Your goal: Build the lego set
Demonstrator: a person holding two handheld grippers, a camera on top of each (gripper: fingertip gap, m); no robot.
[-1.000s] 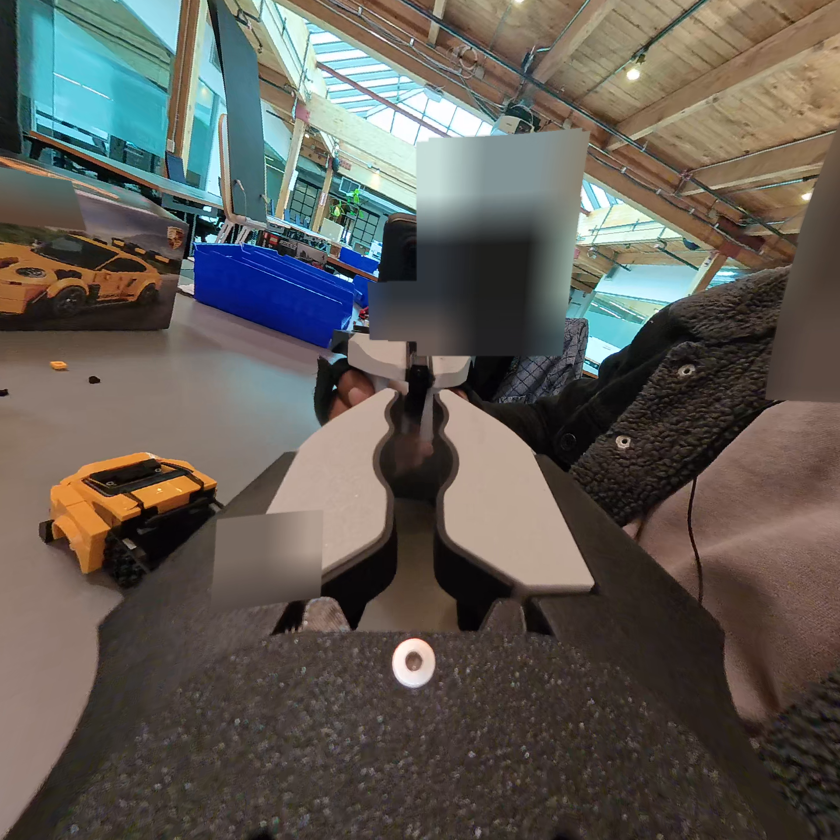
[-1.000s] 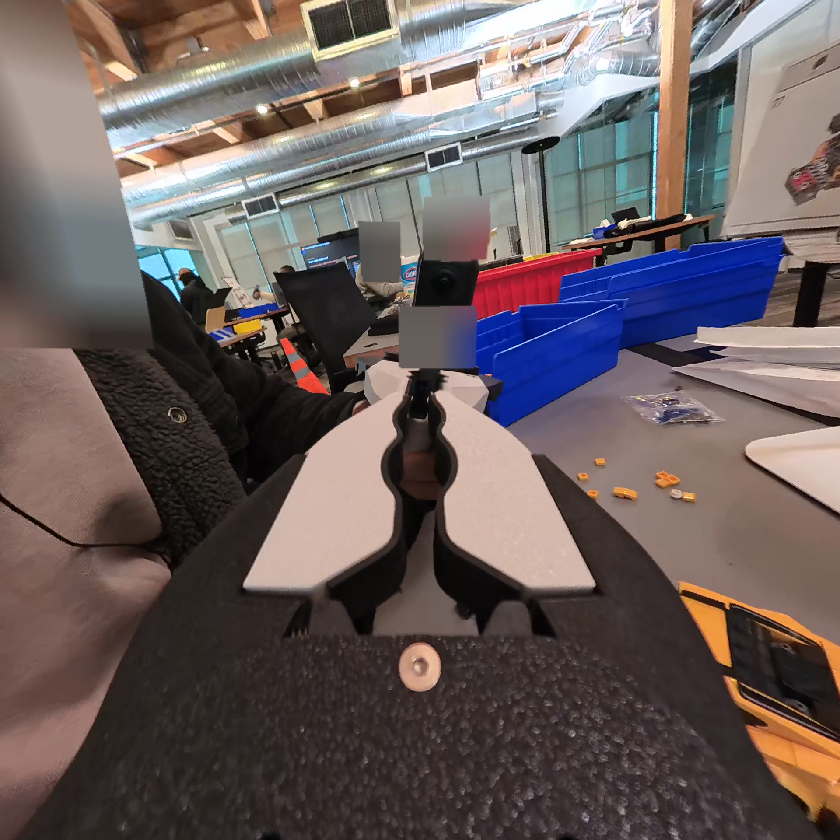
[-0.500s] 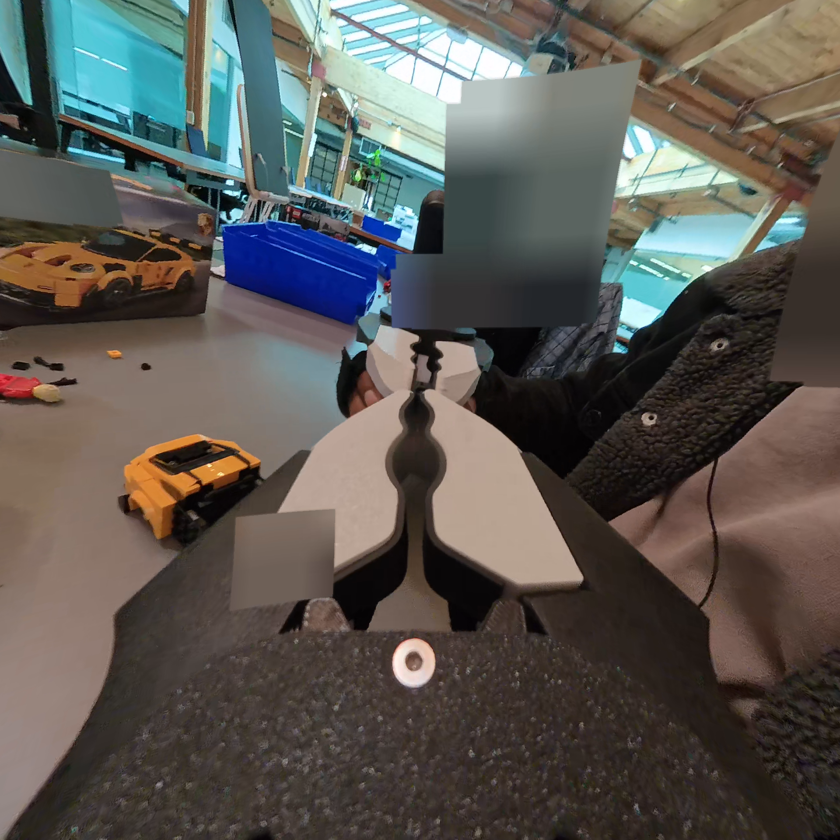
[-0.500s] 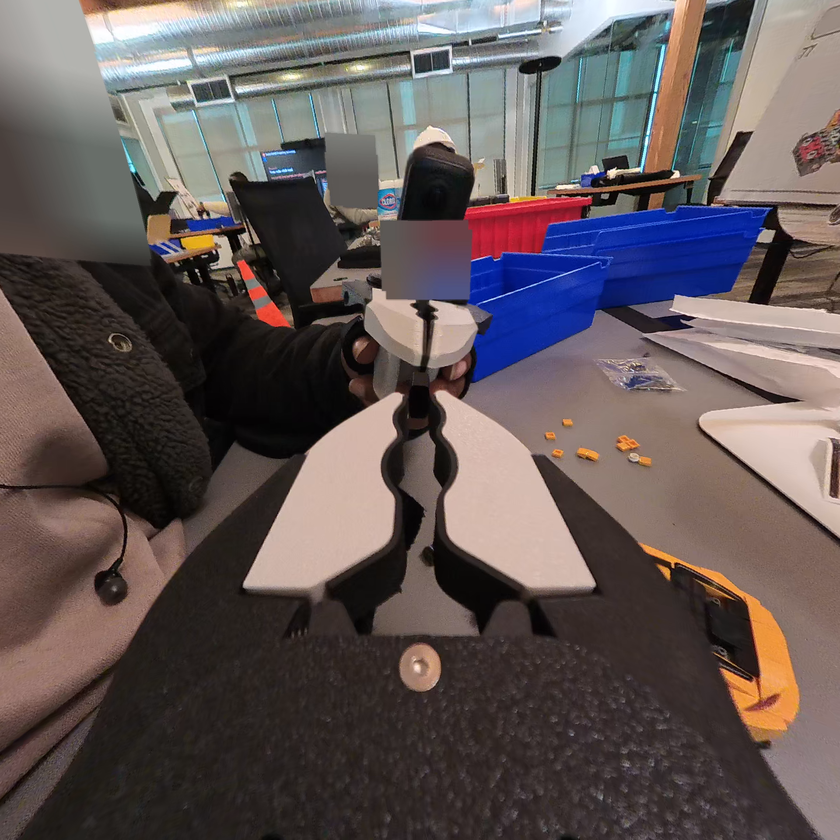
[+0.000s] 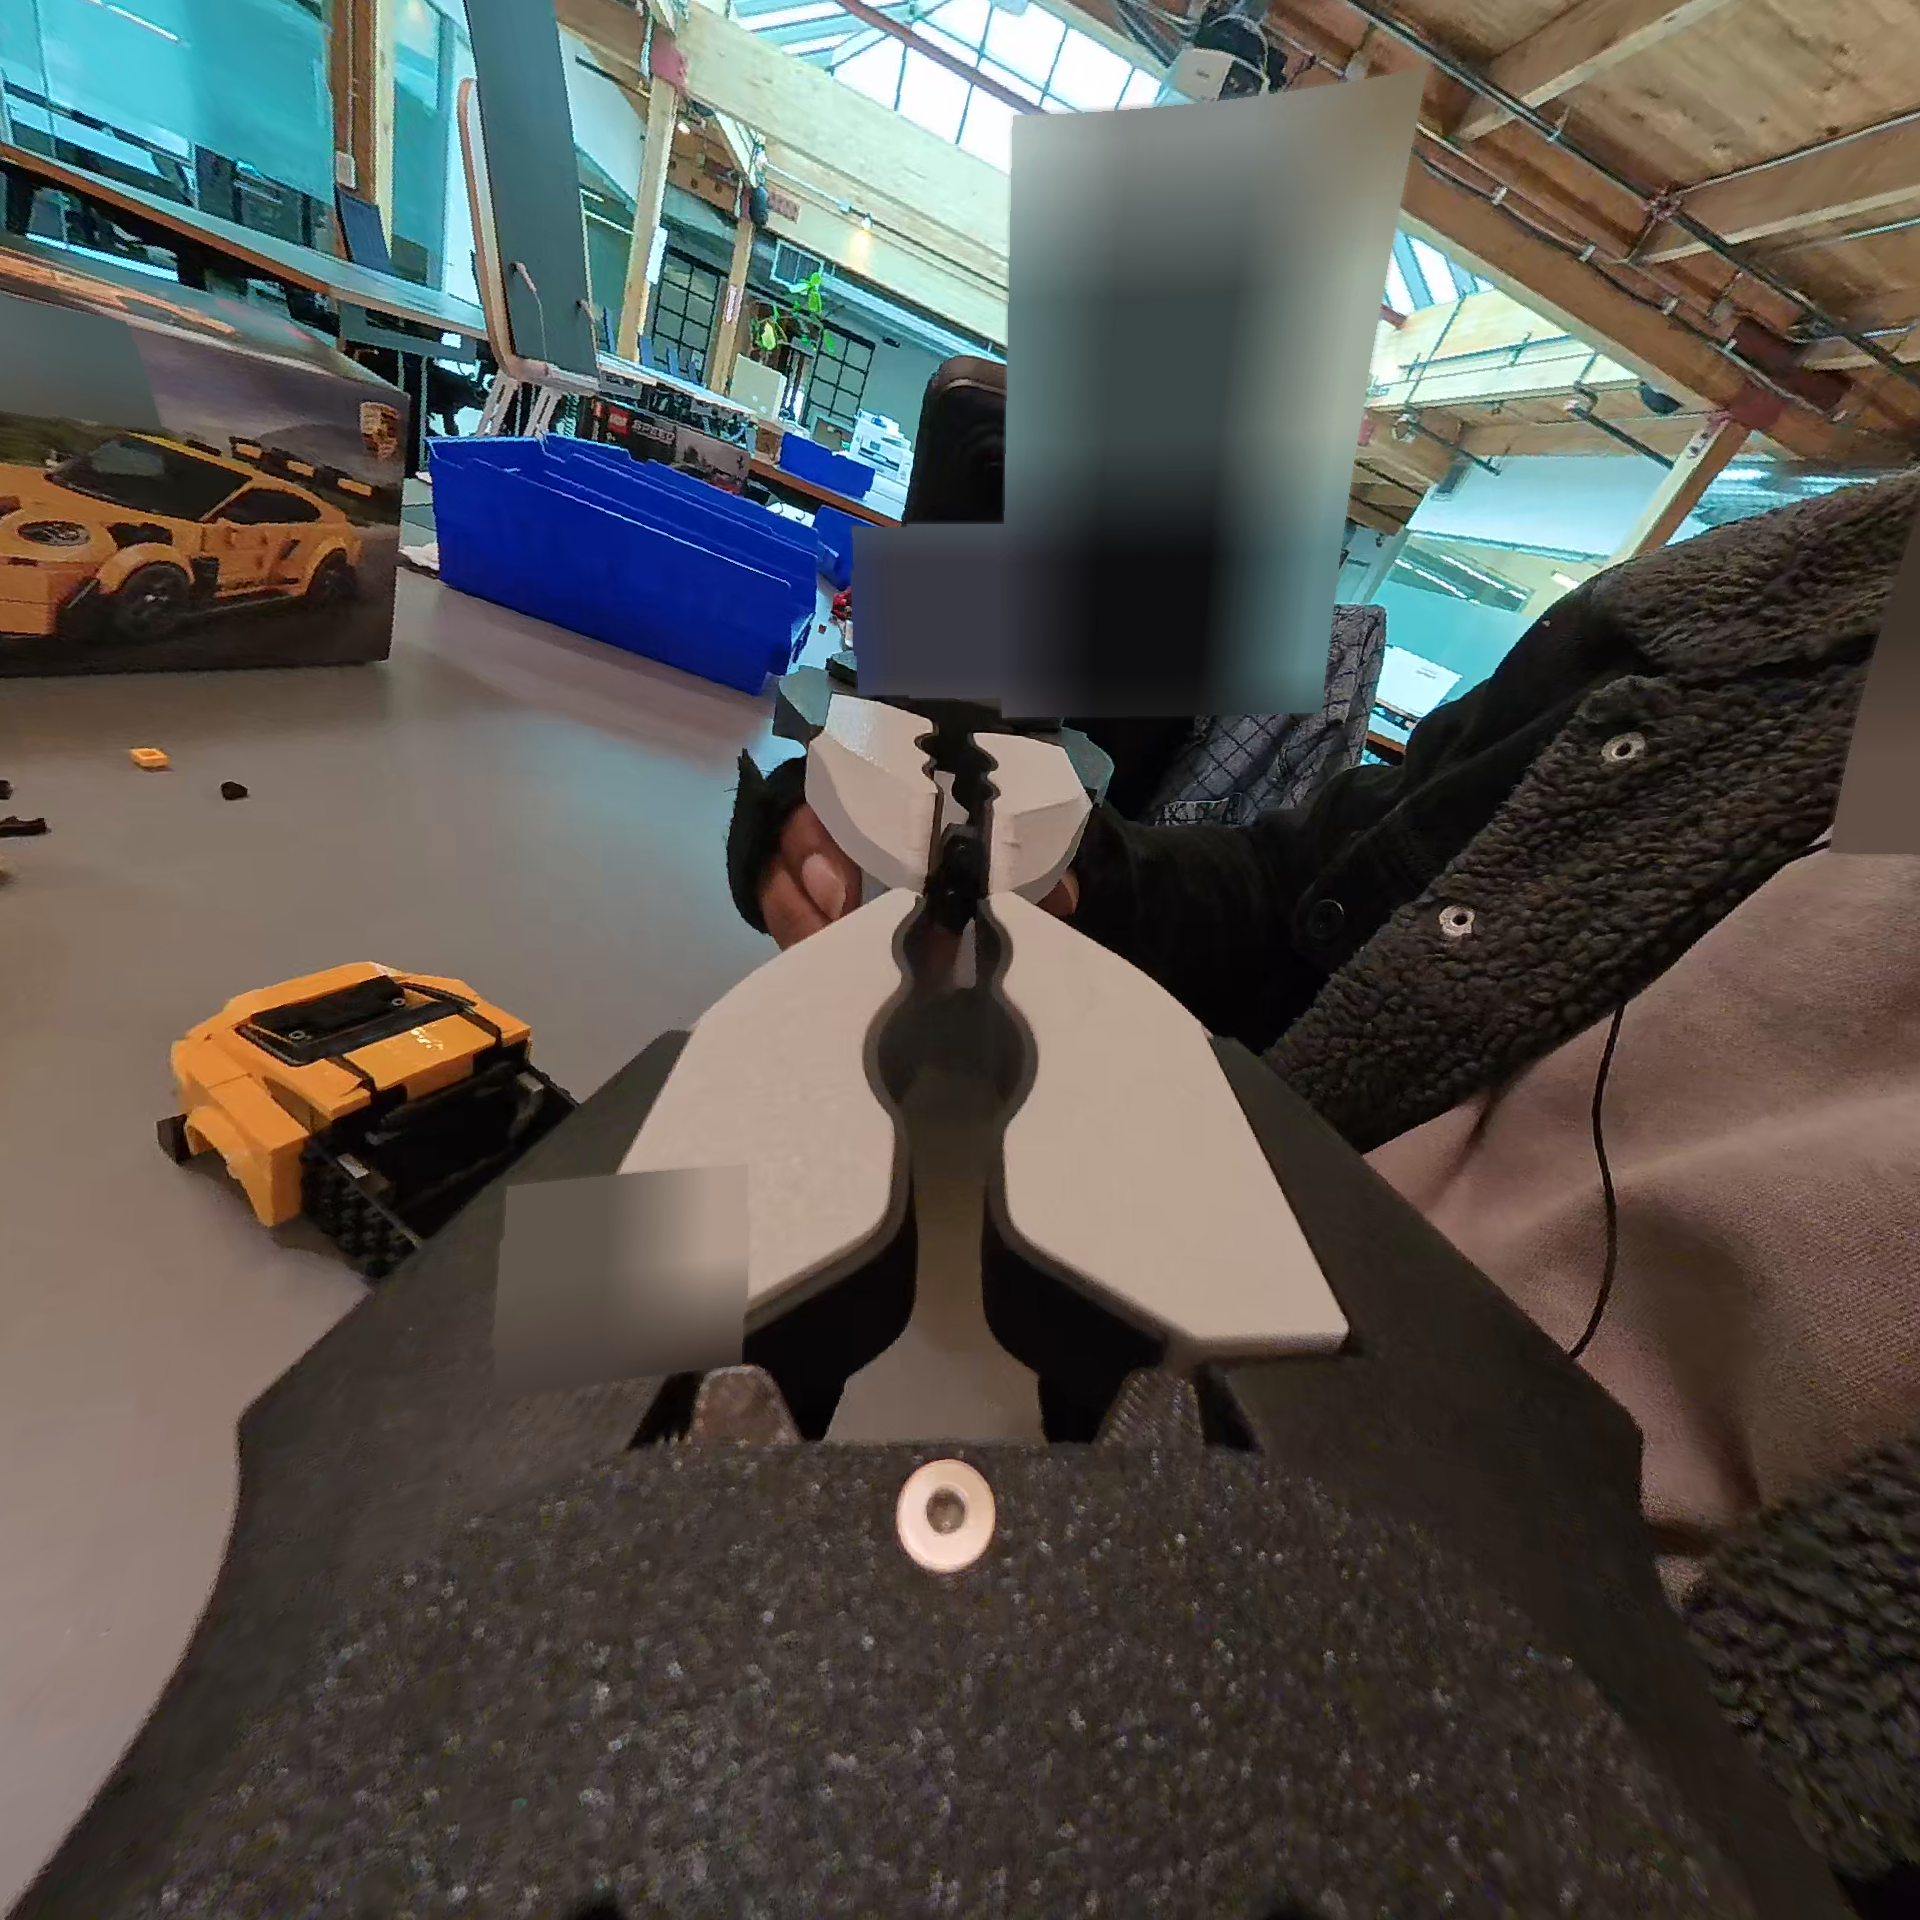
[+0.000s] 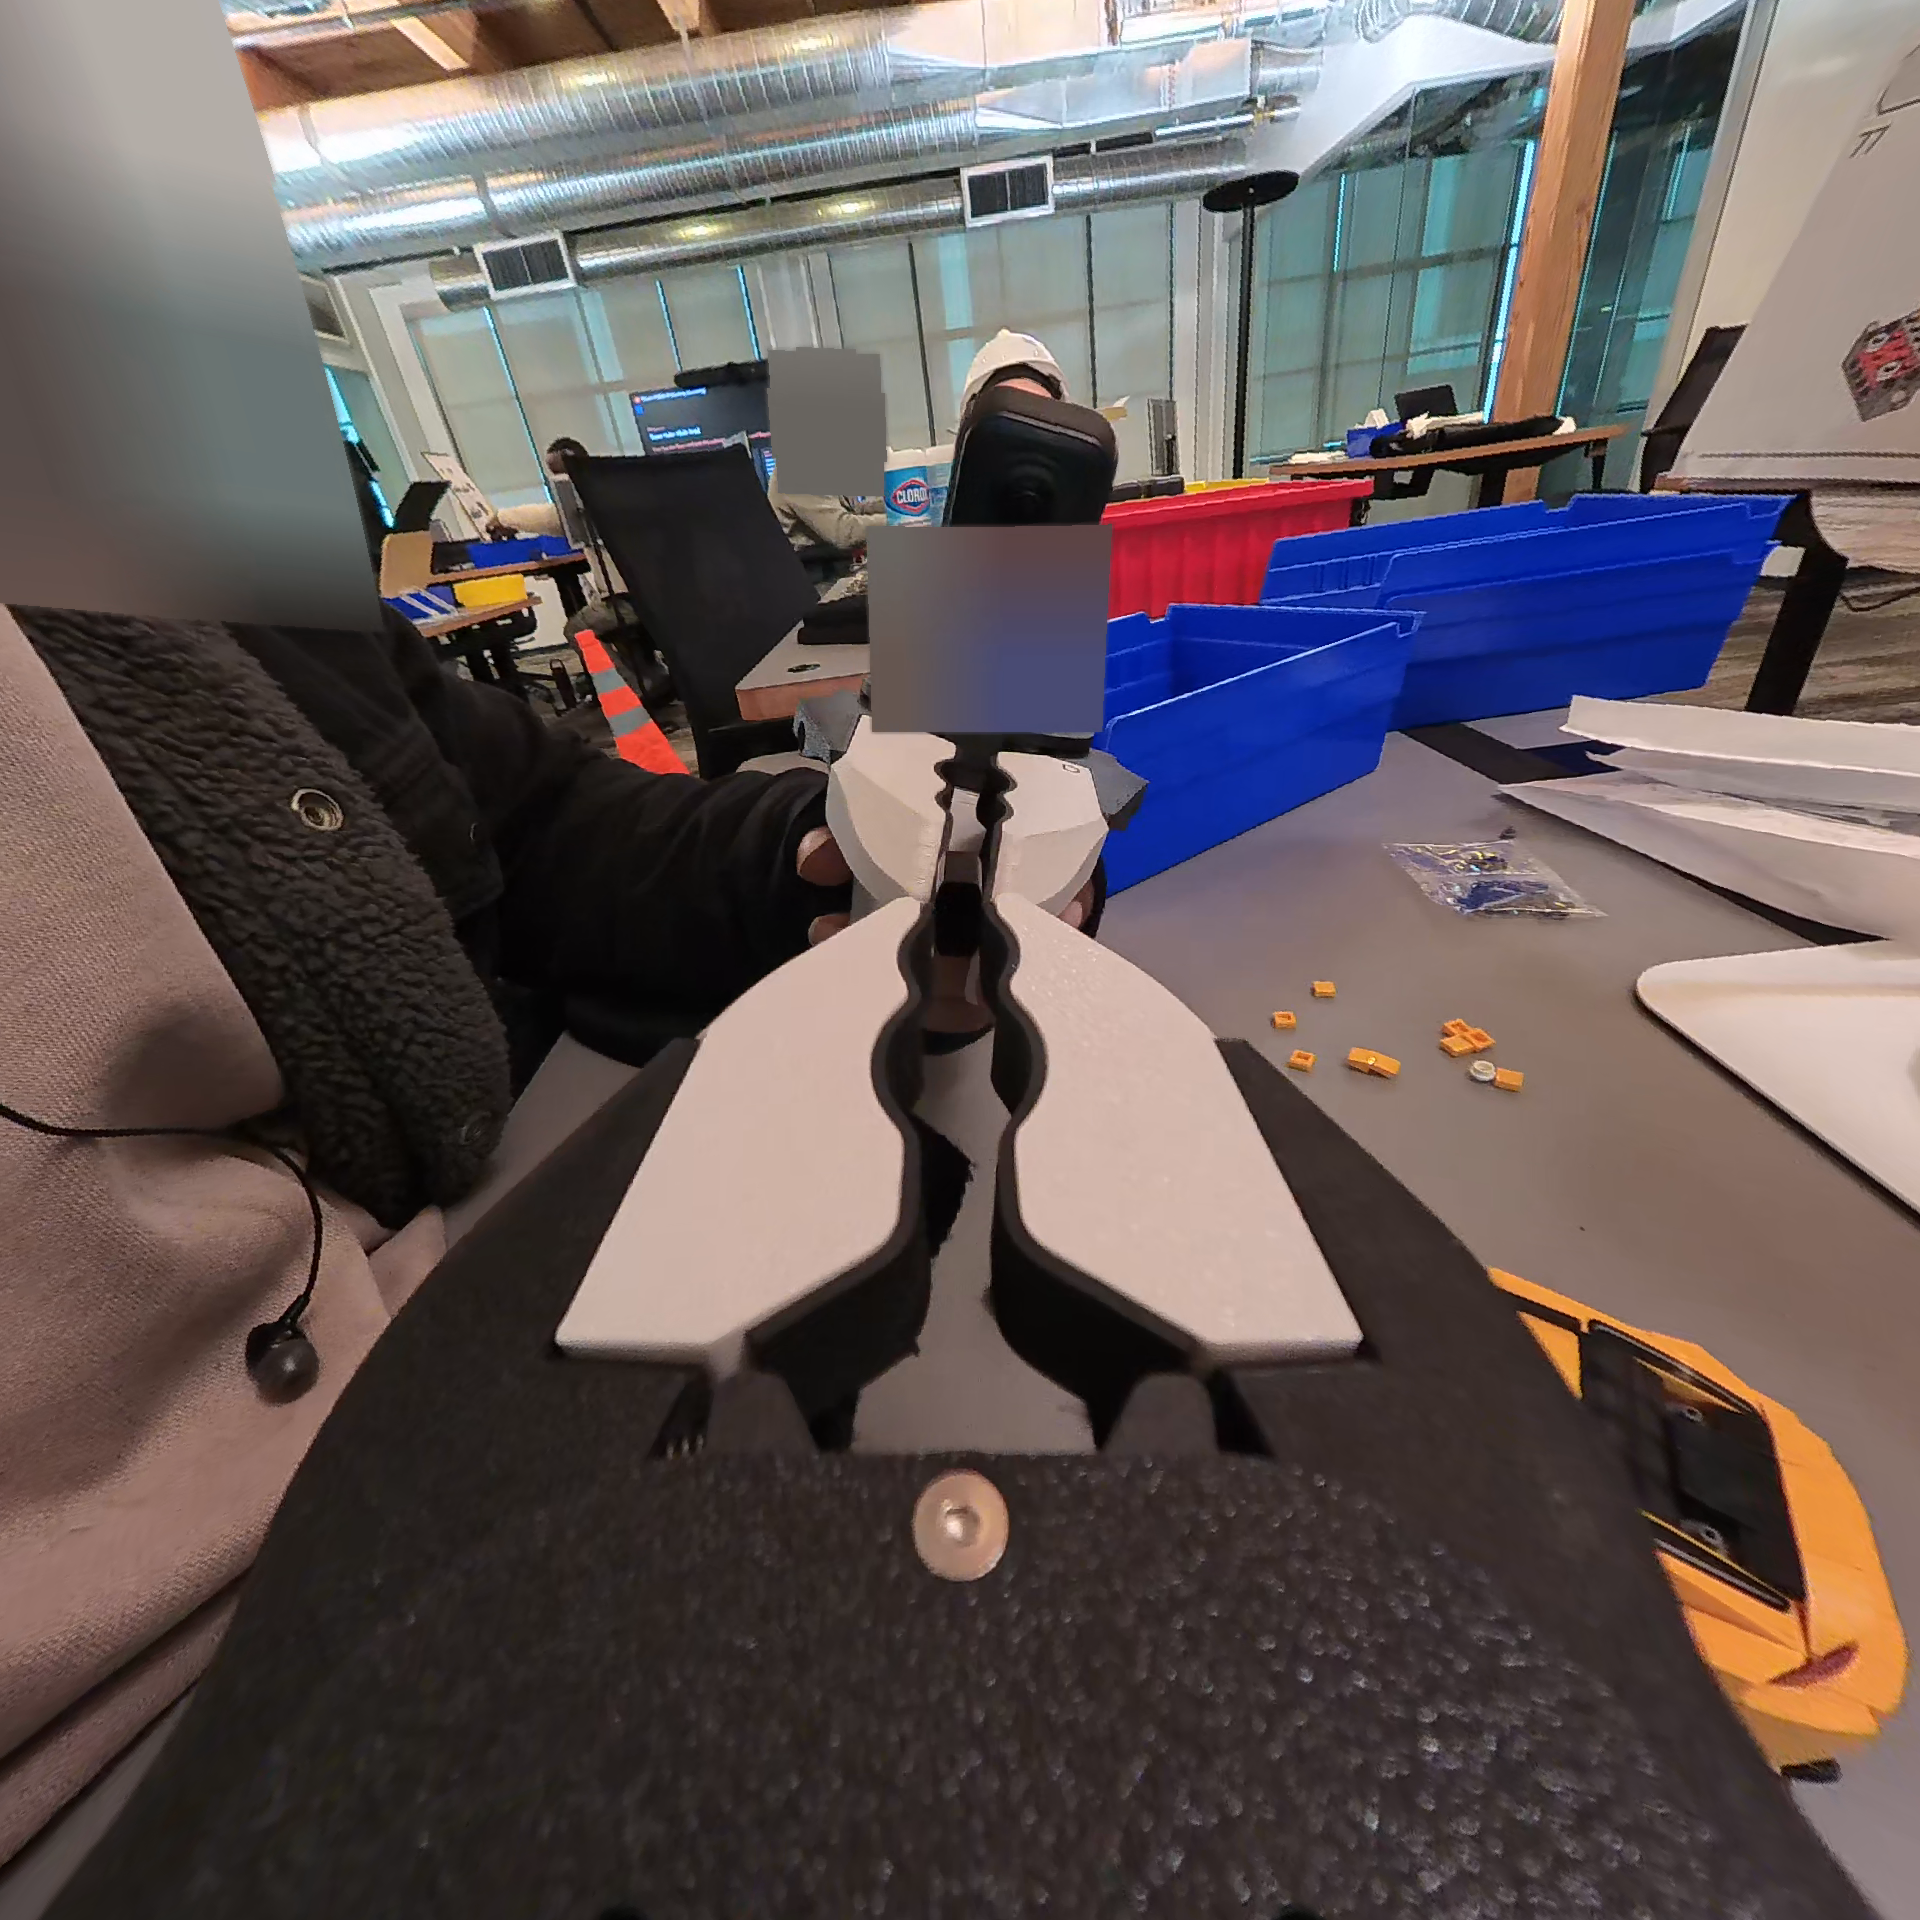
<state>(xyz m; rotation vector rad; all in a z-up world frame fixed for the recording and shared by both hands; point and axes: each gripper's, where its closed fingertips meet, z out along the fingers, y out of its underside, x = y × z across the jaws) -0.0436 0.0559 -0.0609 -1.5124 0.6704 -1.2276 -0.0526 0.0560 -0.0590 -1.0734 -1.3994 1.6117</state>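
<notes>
My two grippers face each other, tip to tip, above the grey table (image 5: 436, 831). A small black piece (image 5: 957, 871) sits between them. My left gripper (image 5: 951, 920) has its fingertips closed on the near end of it. My right gripper (image 6: 958, 930) is shut on the same black piece (image 6: 957, 912). The right gripper shows in the left wrist view (image 5: 961, 805), and the left gripper in the right wrist view (image 6: 966, 826), each held in a hand. A yellow and black brick car (image 5: 343, 1081) lies on the table to the left below; it also shows in the right wrist view (image 6: 1714, 1507).
A box with a yellow car picture (image 5: 197, 520) and blue bins (image 5: 623, 561) stand behind. Small orange pieces (image 6: 1382, 1049), a clear bag of parts (image 6: 1486, 878), white papers (image 6: 1766, 790) and a white tray (image 6: 1808, 1049) lie on the right. A person's dark jacket (image 6: 312, 883) is close. Left and right tips are no more than a few centimetres apart.
My left gripper's fingers were shut together on nothing half a second ago; now they stand apart with the black piece between them. The right gripper kept its hold on the piece.
</notes>
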